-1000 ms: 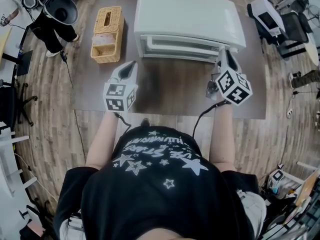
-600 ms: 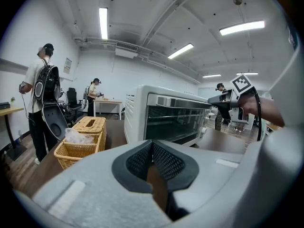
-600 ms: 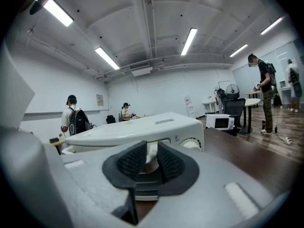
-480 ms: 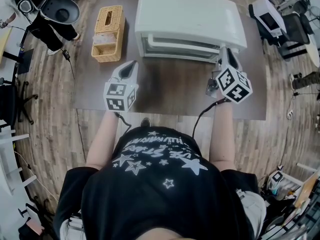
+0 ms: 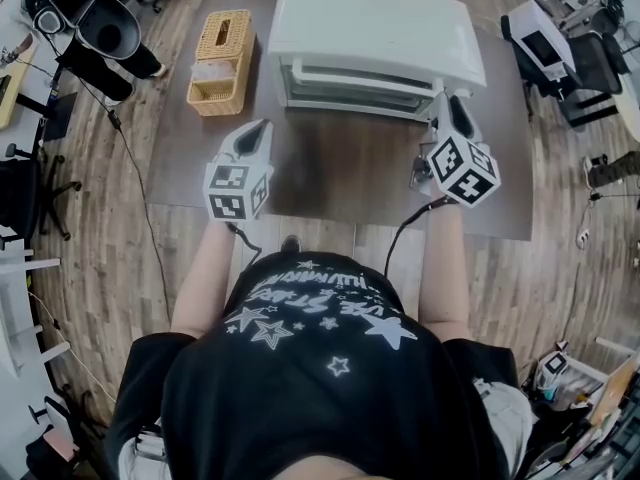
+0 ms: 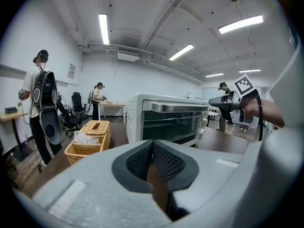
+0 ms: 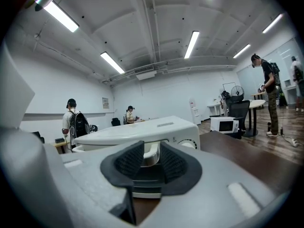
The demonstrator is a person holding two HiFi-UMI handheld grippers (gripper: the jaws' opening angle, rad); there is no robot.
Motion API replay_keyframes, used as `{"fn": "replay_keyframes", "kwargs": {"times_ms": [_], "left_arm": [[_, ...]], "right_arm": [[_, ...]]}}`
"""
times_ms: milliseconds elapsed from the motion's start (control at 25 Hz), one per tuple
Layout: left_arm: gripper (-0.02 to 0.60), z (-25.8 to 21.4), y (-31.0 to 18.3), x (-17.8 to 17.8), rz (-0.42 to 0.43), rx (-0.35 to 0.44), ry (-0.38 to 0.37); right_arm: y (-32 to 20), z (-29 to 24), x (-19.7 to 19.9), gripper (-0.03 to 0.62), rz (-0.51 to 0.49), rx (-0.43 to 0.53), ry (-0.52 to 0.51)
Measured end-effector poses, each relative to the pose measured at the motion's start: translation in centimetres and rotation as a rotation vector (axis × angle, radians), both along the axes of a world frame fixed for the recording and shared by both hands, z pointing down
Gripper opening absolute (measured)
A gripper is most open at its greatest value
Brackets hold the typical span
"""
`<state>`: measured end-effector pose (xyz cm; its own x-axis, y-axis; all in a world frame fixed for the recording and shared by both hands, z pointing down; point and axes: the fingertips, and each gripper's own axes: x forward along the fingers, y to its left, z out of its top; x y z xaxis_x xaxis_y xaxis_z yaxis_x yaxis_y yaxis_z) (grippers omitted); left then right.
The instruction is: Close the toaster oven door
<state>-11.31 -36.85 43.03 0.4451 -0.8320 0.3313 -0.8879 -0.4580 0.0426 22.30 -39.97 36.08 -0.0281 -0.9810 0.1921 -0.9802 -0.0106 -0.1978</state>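
The toaster oven is standing at the far side of the desk, with its door sitting upright and shut. The right tool is opening its jaws at the right end of the door handle, which is showing between the pads. The left tool is hovering over the desk, jaws clenched together on nothing. A wicker basket is sitting left of the oven.

I'm in an open lab-style office: ceiling strip lights above, an office chair at right, wood-plank floor, a person with a backpack at left.
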Motion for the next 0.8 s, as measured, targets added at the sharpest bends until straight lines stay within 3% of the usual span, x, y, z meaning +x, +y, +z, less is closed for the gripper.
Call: {"fn": "replay_keyframes", "kwargs": {"times_ms": [320,600,800], "left_arm": [[0.011,-1.1,4.8,2.5,-0.016,0.02,-0.015],[0.011,-0.4,11.6,5.8,-0.03,-0.012,-0.032],[0.011,-0.9,16.3,7.3,-0.054,-0.033,0.044]], "right_arm": [[5.1,0.5,0.7,0.112,-0.079,-0.001,-0.009],[11.2,2.8,3.0,0.111,-0.13,-0.06,-0.026],[15.3,4.4,4.0,0.085,-0.157,-0.092,-0.037]]}}
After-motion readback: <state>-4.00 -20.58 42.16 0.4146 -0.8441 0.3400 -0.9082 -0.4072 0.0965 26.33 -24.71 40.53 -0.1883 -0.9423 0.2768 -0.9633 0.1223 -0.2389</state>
